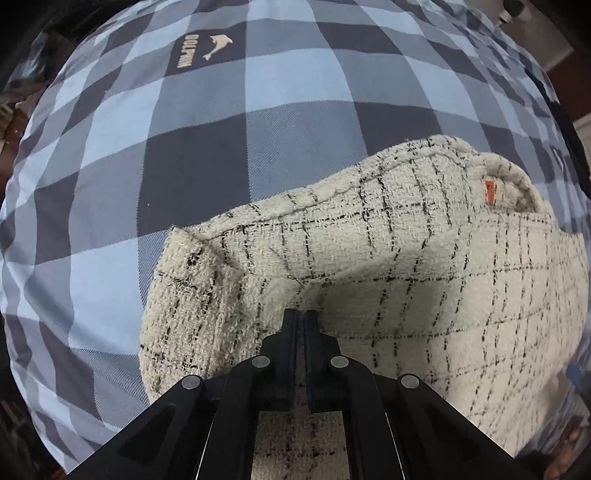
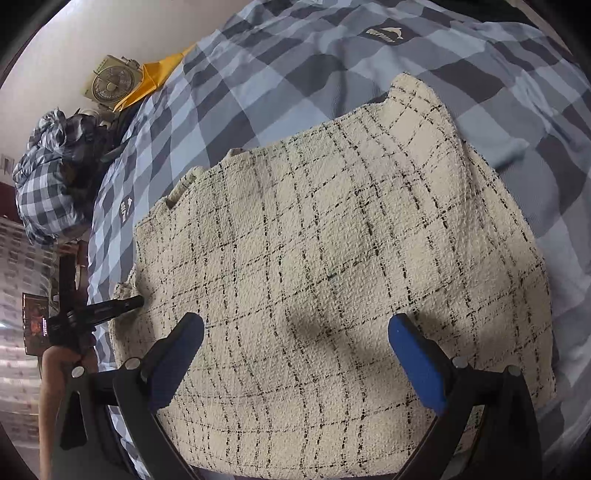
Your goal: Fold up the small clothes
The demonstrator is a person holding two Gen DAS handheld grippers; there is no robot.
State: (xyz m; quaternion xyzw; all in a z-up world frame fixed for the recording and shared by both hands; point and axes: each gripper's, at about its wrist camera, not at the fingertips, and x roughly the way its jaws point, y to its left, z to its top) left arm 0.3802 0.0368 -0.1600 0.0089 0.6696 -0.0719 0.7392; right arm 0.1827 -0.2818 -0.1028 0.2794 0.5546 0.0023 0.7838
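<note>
Cream bouclé tweed garment (image 2: 332, 258), crossed by a thin black windowpane check; lies spread on a checked bedsheet (image 1: 207, 155) of pale blue, grey and navy squares, filling most of the right wrist view

- Garment, detail: in the left wrist view one flap is turned back over the rest, with a rolled seam edge along its top and a small orange tab (image 1: 490, 192) near the upper right corner
- Bedsheet, detail: navy square printed with a tan dolphin logo (image 1: 218, 46) and lettering beside it; a second such logo shows in the right wrist view (image 2: 388, 35)
- Left gripper (image 1: 300, 317): black, fingers pressed together, tips down against the cream fabric at a fold; whether cloth is caught between the pads cannot be told. In the right wrist view it reaches in at the garment's left edge (image 2: 131, 303), with a person's forearm (image 2: 51, 376) behind it
- Right gripper (image 2: 295, 339): jaws spread wide, blue pads on both fingers, hanging over the near part of the garment with nothing between them
- Surroundings, right wrist view: bundled checked bedding (image 2: 48, 184) at the left, a yellow cloth (image 2: 151, 79) and a round beige fan (image 2: 110, 83) against a pale wall
</note>
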